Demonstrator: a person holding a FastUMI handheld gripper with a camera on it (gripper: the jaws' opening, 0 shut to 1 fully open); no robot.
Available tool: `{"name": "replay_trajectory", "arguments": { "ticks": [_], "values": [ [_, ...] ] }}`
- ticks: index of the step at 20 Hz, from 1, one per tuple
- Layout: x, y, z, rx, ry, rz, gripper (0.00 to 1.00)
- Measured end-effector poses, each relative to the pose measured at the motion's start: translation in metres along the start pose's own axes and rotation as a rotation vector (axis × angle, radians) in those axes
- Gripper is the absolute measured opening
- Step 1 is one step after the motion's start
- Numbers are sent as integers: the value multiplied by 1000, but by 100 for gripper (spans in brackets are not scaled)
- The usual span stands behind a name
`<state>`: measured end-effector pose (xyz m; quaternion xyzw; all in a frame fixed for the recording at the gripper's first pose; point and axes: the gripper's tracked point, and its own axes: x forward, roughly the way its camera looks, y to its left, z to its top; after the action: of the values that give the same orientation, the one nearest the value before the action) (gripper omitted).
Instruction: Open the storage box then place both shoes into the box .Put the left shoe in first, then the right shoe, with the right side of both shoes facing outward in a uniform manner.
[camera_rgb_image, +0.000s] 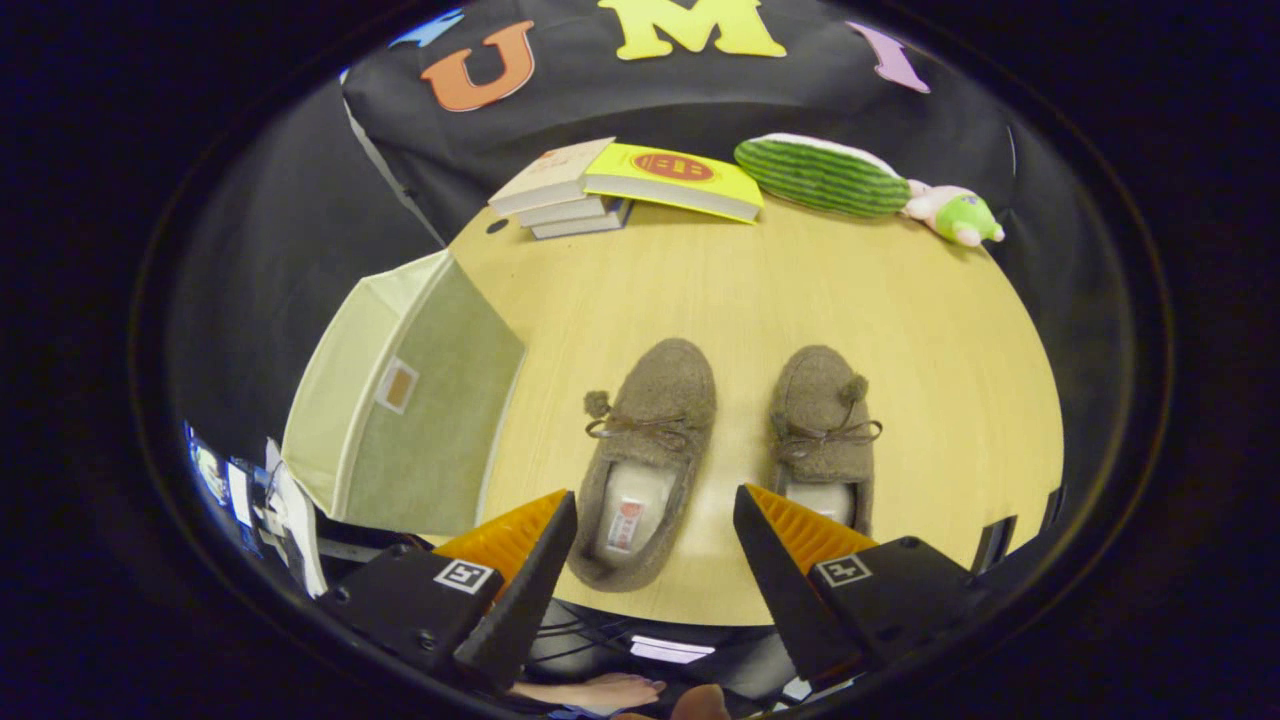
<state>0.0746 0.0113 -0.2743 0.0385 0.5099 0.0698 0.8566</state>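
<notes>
storage box (400, 400) left-center on table (760, 290), lid shut, contents hidden | two shoes (645, 465) (825, 430) center, outside box | gripper (655, 515) spread wide, holding nothing

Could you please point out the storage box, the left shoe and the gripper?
storage box (425, 420): gripper view, its lid.
left shoe (655, 400): gripper view, its toe.
gripper (655, 520): gripper view, between its open fingers.

Two brown fuzzy moccasin slippers lie side by side on the counter (760, 290), toes pointing toward the top of the frame, soles down, each with a thin bow and a pompom. The left slipper (648, 455) sits lower centre; the right slipper (825, 430) is just to its right, apart. The pale green fabric storage box (400, 400) stands at centre left, lid shut.
</notes>
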Motion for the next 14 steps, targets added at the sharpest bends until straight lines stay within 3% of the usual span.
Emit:
{"name": "replay_trajectory", "arguments": {
  "ticks": [3, 7, 14],
  "values": [
    [28, -13, -11, 45, 62, -11, 99],
    [54, -17, -19, 133, 131, 44, 88],
    [76, -8, -30, 296, 227, 135, 41]
  ]
}}
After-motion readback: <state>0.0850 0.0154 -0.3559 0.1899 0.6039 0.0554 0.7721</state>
